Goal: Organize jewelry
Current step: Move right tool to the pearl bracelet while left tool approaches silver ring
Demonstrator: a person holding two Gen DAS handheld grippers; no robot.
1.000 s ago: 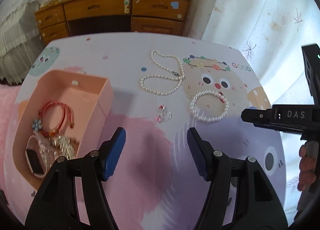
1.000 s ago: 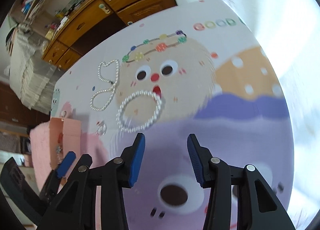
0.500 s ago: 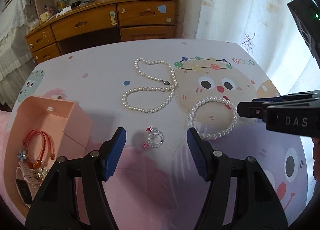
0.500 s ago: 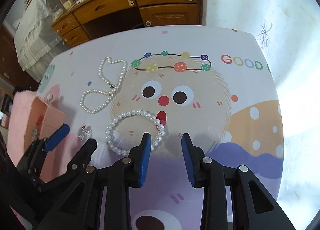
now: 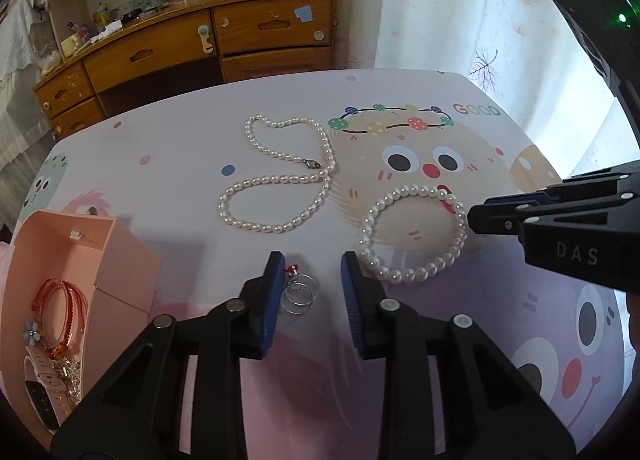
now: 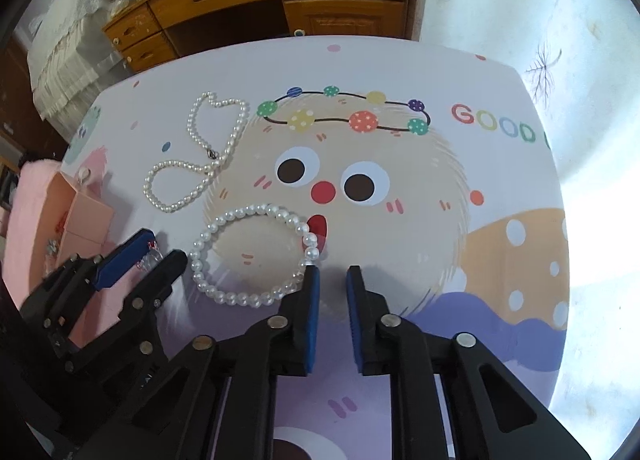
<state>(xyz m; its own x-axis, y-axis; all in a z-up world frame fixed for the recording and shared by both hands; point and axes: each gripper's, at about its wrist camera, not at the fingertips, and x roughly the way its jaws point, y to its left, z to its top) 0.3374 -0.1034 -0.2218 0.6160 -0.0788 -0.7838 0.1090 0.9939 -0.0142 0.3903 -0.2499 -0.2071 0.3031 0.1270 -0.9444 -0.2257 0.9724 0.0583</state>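
Note:
A pair of silver hoop earrings with red charms (image 5: 298,290) lies on the cartoon-print table, between the open fingers of my left gripper (image 5: 312,266), untouched. A pearl bracelet (image 5: 414,234) lies just right of it; it also shows in the right wrist view (image 6: 256,256). My right gripper (image 6: 332,274) is open with a narrow gap, its left finger at the bracelet's right edge. A long pearl necklace (image 5: 286,175) lies farther back. An open pink box (image 5: 76,280) at the left holds red cord bracelets (image 5: 60,308), a pink watch and other pieces.
A wooden desk with drawers (image 5: 200,47) stands beyond the table's far edge. A white curtain (image 5: 460,7) hangs at the back right. The table edge (image 6: 556,187) runs close on the right. The left gripper shows in the right wrist view (image 6: 152,252).
Both grippers have moved forward and down toward the table. The left fingers narrowed around the earrings. The right fingers narrowed and reached the bracelet's edge.

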